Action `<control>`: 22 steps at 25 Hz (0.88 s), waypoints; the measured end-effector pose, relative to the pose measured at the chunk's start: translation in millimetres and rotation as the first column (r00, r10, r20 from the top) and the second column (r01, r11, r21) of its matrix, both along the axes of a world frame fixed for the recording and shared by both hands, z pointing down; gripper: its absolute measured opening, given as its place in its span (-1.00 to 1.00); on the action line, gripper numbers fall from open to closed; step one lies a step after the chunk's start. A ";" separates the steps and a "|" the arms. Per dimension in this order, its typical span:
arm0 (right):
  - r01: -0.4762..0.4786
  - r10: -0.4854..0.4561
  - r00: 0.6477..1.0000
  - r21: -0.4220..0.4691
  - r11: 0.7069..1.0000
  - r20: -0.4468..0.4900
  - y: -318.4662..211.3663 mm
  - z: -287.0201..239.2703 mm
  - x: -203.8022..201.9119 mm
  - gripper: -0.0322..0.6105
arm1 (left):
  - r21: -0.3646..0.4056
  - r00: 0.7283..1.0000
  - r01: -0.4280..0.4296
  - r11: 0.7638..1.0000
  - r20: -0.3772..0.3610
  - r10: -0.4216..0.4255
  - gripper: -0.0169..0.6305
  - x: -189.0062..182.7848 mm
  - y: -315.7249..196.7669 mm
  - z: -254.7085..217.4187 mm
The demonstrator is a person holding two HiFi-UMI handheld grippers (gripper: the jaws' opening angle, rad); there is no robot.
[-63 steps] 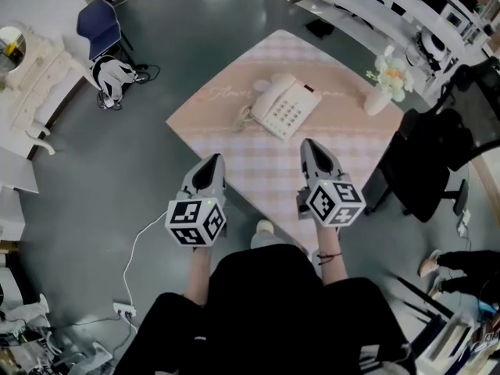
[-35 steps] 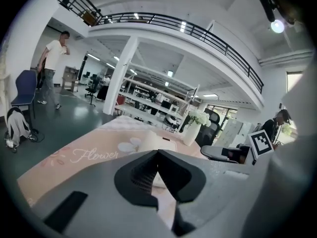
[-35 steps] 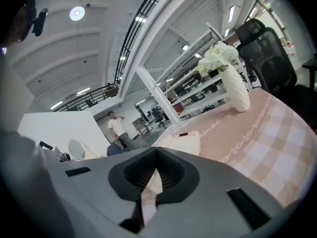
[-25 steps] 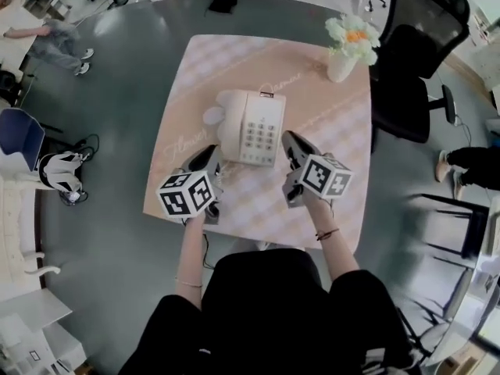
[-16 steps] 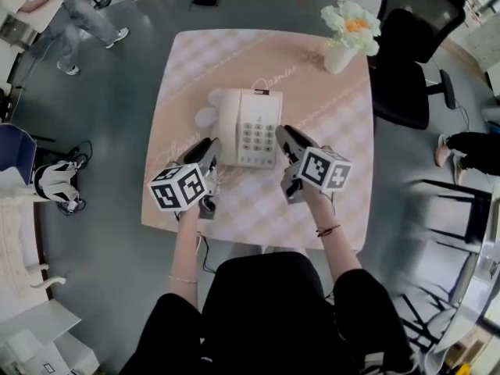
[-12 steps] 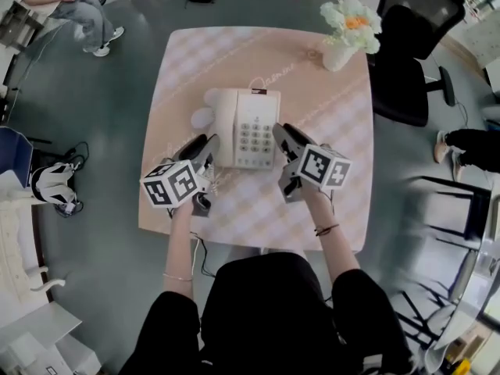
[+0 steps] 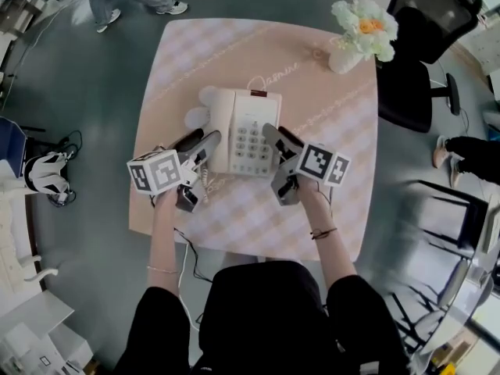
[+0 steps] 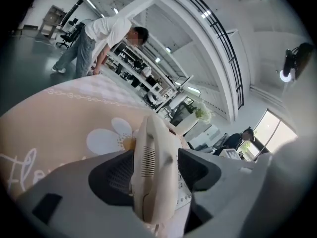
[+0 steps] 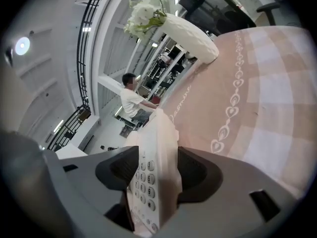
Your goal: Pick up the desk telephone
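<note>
On the left, the left gripper [image 7: 201, 142] lay low over the worktop [image 7: 328, 209], which was covered by a pink checked cloth [image 7: 195, 53]. Its jaws were opening. Its own view showed the cream handset [image 8: 151, 167] standing between them, with the pads spread to either side and no longer squeezing it. The desk telephone [image 7: 248, 131] sat flat near the middle of the worktop, with the handset in its cradle on the left side and the keypad [image 9: 144, 182] on the right. The right gripper [image 7: 275, 139] lay at the telephone's right edge. Its jaws were opening too, with the keypad side of the body between them, unclamped. Farther right, a white vase of flowers [image 7: 361, 33] stood near the worktop's far corner. A black chair [image 7: 426, 22] stood on the floor just beyond it.
</note>
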State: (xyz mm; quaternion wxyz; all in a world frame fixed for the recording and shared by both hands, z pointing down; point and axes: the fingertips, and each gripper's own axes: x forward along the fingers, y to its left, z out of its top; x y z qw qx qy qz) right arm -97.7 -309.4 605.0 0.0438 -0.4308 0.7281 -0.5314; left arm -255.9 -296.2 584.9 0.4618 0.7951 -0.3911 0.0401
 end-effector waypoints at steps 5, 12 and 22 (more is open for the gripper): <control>0.057 -0.056 0.998 -0.098 0.994 0.011 -2.1 10.3 -7.5 -0.18 | -0.072 0.995 -0.073 0.995 -0.074 0.068 -0.13 6.2 -0.9 3.8; 0.130 -0.124 0.991 -0.198 0.972 0.046 -3.0 21.2 -13.9 -0.17 | -0.155 0.981 -0.152 0.976 -0.145 0.130 -0.09 12.2 -1.3 11.2; 0.153 -0.148 0.988 -0.215 0.964 0.040 -2.4 23.3 -16.2 -0.21 | -0.181 0.969 -0.241 0.953 -0.090 0.228 -0.08 25.9 2.8 16.4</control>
